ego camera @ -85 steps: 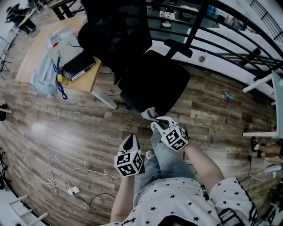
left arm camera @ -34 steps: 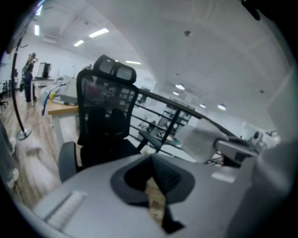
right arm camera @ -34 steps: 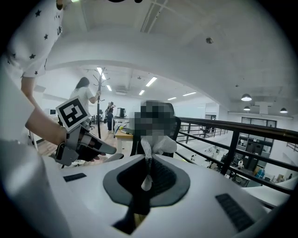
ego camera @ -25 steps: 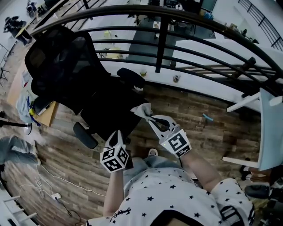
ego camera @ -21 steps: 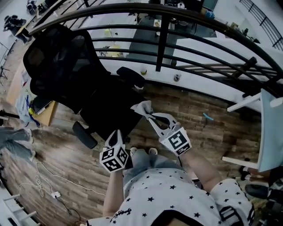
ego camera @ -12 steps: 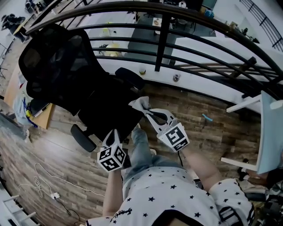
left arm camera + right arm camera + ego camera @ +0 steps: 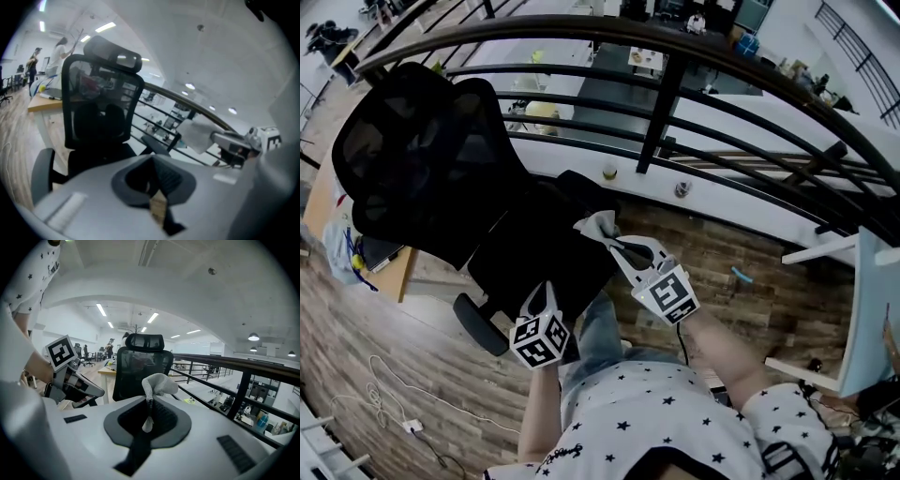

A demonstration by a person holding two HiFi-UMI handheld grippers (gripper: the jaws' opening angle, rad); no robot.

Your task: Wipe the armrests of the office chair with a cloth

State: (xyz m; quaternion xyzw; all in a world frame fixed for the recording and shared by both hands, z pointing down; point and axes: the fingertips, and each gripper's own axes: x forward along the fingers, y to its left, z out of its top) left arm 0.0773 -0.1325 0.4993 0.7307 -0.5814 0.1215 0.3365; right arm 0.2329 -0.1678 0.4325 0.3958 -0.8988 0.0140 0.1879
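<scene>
The black office chair (image 7: pixel 441 159) stands with its mesh back at the left and its seat just ahead of me. One armrest (image 7: pixel 478 323) is at the near left; the other armrest (image 7: pixel 581 185) is on the far side by the railing. My right gripper (image 7: pixel 612 242) is shut on a crumpled grey cloth (image 7: pixel 598 225), held over the seat's right edge close to the far armrest. In the right gripper view the cloth (image 7: pixel 158 383) sticks up from the right gripper (image 7: pixel 149 404). My left gripper (image 7: pixel 546 293) is shut and empty, low beside the seat.
A black metal railing (image 7: pixel 666 103) curves behind the chair, with a small cup (image 7: pixel 609 172) on the ledge under it. A wooden desk (image 7: pixel 356 253) with loose items is at the left. White furniture (image 7: pixel 862 309) stands at the right. A cable (image 7: pixel 384 394) lies on the floor.
The person has walked round to the chair's side by the railing. The right gripper, still holding the cloth, has come nearer the far armrest. The left gripper stays low.
</scene>
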